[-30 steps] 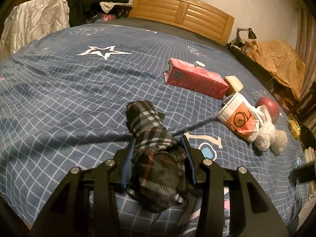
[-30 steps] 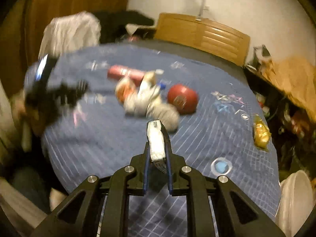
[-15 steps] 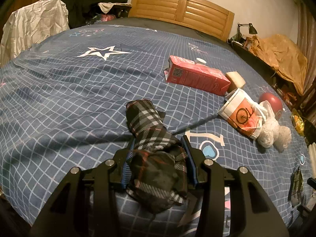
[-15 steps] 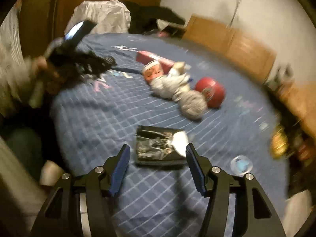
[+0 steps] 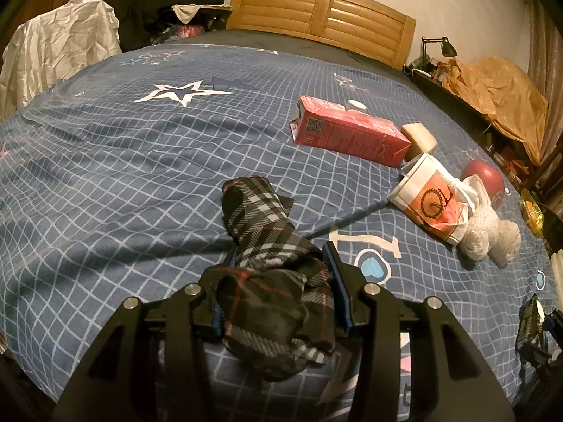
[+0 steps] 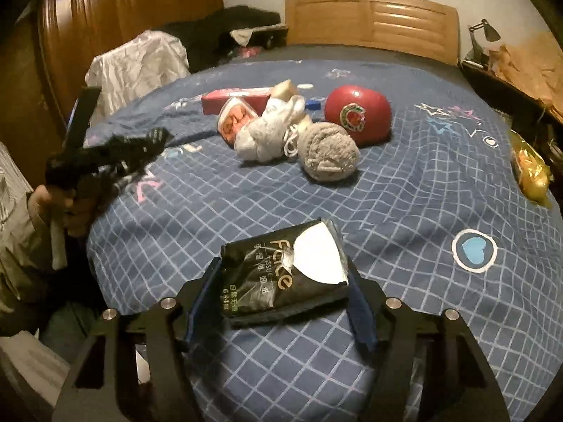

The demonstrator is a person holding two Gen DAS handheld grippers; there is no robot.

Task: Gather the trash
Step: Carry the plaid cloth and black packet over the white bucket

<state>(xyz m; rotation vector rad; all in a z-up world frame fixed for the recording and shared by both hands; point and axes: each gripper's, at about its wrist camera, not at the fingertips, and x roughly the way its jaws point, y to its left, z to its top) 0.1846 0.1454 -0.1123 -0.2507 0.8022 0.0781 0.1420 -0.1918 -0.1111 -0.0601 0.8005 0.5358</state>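
Note:
My left gripper (image 5: 279,256) is shut on a dark plaid cloth (image 5: 267,239) that lies on the blue checked bed (image 5: 105,161). My right gripper (image 6: 283,270) is open, its fingers either side of a black tissue pack (image 6: 281,277) lying on the bed (image 6: 404,211). Farther off lie a red carton (image 5: 348,130), a paper cup with an orange bicycle print (image 5: 427,197), a red round package (image 6: 357,114), a grey knitted ball (image 6: 329,151) and white crumpled stuff (image 6: 267,130). The left gripper shows in the right view (image 6: 133,144).
A wooden headboard (image 5: 320,17) is at the far end. White cloth (image 5: 59,49) and dark clothes pile at the far left. A yellow snack bag (image 6: 531,168) lies at the bed's right edge. A cluttered side table with a lamp (image 5: 440,44) stands at right.
My right gripper has opened and let go of the black tissue pack, which now lies flat on the bed between its fingers. The left gripper keeps hold of the plaid cloth.

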